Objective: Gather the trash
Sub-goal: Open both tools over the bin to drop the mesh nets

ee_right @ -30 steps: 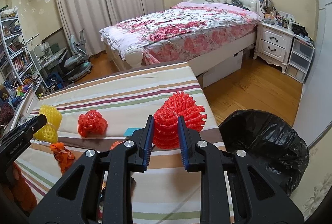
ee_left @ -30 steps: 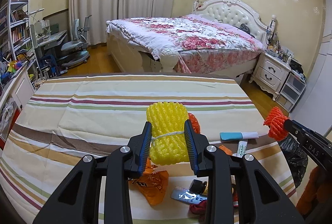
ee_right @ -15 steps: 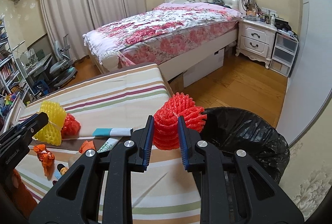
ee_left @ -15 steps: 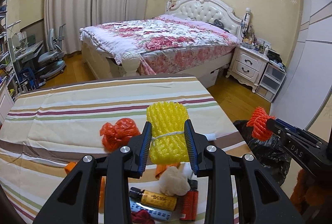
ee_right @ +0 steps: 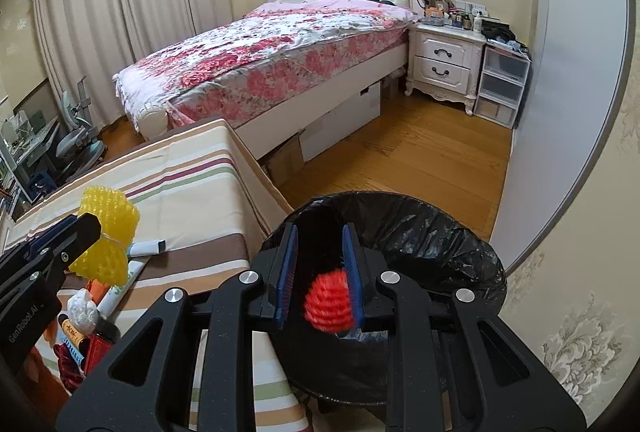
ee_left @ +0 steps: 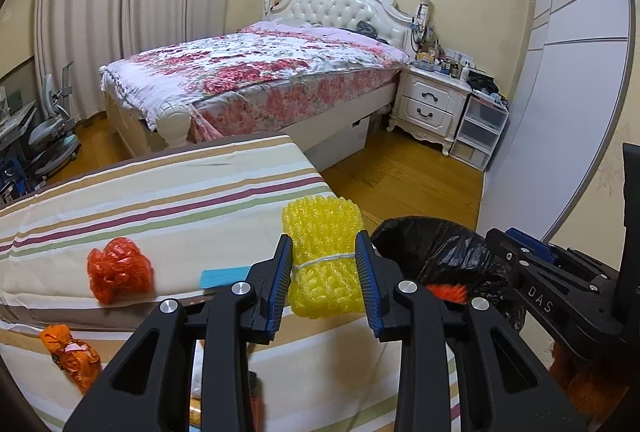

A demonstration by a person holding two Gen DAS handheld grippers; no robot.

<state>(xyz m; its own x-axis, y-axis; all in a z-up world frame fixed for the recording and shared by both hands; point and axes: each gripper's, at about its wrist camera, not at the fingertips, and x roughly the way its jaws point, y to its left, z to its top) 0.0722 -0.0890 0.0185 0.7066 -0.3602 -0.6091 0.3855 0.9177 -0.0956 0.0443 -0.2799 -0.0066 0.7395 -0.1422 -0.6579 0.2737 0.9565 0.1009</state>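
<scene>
A: What is the left gripper doing?
B: Its two fingers are clamped on the yellow foam net, pinching it at the string-tied waist; the net sticks out ahead of the tips, above the edge of the striped table.

A: And the right gripper?
B: Its fingers are spread apart, directly over the mouth of the black trash bag. The red foam net is below and between them, blurred, inside the bag's opening; it overlaps the right finger in the view, so I cannot tell whether it touches.

A: Anything else on the table?
B: To the left of the left gripper lies a red crumpled net, nearer the camera an orange wrapper, and just beside the left finger a blue-capped tube. From the right wrist view, small bottles and a white wad sit low on the left, under the other gripper
</scene>
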